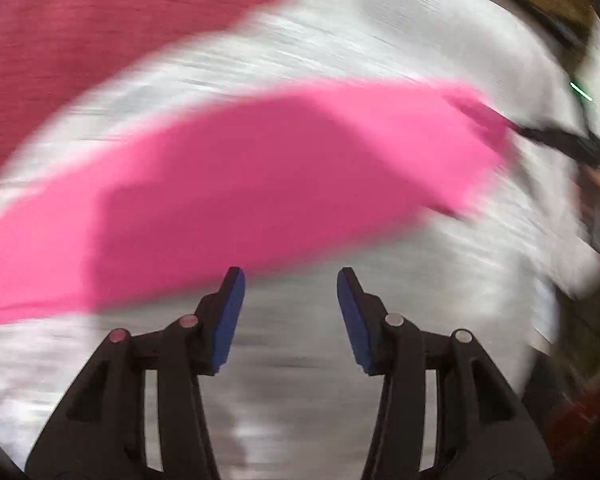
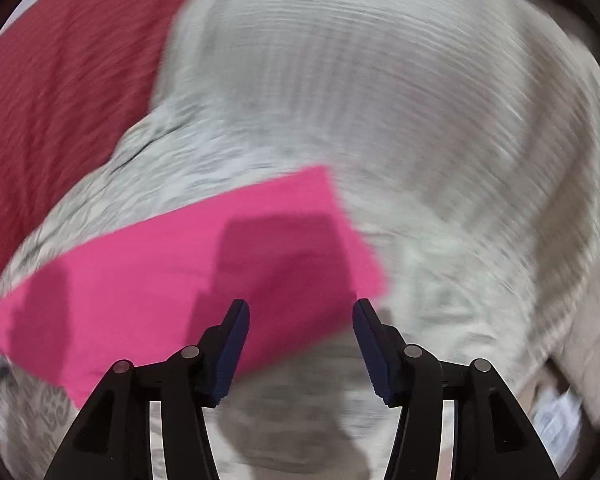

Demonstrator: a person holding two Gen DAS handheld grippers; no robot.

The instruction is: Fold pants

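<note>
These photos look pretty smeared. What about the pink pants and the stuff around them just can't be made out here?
- Pink pants: left wrist view, motion blur hides seams and folds; the left edge cuts them off.
- Pink pants: right wrist view, the near edge is hidden behind the right gripper fingers.
- White bedspread: pattern blurred.
- Dark object: blurred, unidentifiable.

Pants: the flat pink fabric pants (image 2: pixel 188 276) lie on my pale woven bedcover (image 2: pixel 420 120), ahead-left of my right gripper (image 2: pixel 302 308).
Behind-left: dark red textured blanket (image 2: pixel 52 80).
</note>
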